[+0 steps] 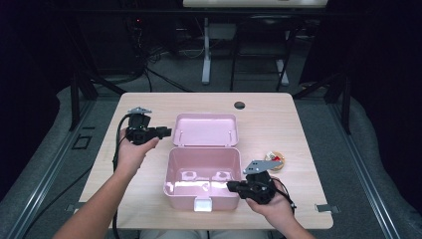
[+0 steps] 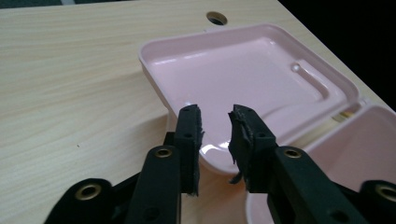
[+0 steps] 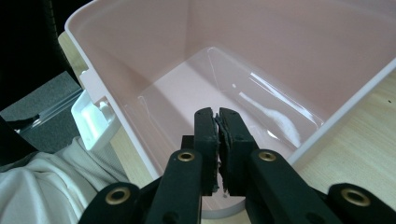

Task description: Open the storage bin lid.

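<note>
From the high view, a pink box (image 1: 201,181) sits open in the middle of the desk (image 1: 149,102), its lid (image 1: 206,129) folded back flat behind it. The left tongs (image 1: 166,132) hover just left of the lid; the right tongs (image 1: 233,186) rest at the box's right front rim. In the left gripper view, the left tongs (image 2: 215,114) stand parted above the lid's corner (image 2: 243,65), grasping nothing. In the right gripper view, the right tongs (image 3: 218,113) are clenched together with nothing between them, pointing into the bare box (image 3: 261,51).

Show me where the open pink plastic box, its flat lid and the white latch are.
Pink plastic box (image 1: 201,172), high view, inner floor.
Flat pink lid (image 2: 243,74), left gripper view, inner face.
White latch (image 3: 91,119), right gripper view, its middle.
</note>
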A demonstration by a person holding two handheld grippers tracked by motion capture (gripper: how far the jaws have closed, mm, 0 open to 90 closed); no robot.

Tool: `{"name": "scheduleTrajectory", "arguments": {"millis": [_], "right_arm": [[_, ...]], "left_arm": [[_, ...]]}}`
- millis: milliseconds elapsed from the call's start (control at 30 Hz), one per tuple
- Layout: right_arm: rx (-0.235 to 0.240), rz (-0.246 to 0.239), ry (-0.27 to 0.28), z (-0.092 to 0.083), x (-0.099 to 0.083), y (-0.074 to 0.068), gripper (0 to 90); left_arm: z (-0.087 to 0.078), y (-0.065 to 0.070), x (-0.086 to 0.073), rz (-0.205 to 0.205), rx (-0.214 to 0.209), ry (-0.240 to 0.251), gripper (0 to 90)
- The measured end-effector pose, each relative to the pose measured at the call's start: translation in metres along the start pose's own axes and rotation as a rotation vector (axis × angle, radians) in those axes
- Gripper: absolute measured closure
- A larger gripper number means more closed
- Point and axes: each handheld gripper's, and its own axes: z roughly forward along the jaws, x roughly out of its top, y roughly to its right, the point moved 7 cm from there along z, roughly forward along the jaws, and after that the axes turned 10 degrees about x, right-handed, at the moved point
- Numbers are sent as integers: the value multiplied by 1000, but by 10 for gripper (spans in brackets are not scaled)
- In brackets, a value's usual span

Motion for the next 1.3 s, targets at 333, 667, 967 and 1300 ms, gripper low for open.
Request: {"name": "scheduleTrajectory", "arguments": {"millis": [333, 667, 967, 1300], "right_arm": [[-10, -17, -20, 0, 2, -5, 800], [-19, -28, -9, -4, 16, -12, 721], [-38, -13, 14, -15, 30, -8, 609], [-96, 23, 70, -34, 33, 12, 555]], "left_arm": [[-23, 29, -28, 88, -82, 33, 609], [-37, 53, -50, 164, -157, 17, 638], [-42, 59, -69, 211, -160, -1, 620], [-40, 64, -82, 255, -148, -31, 602]]}}
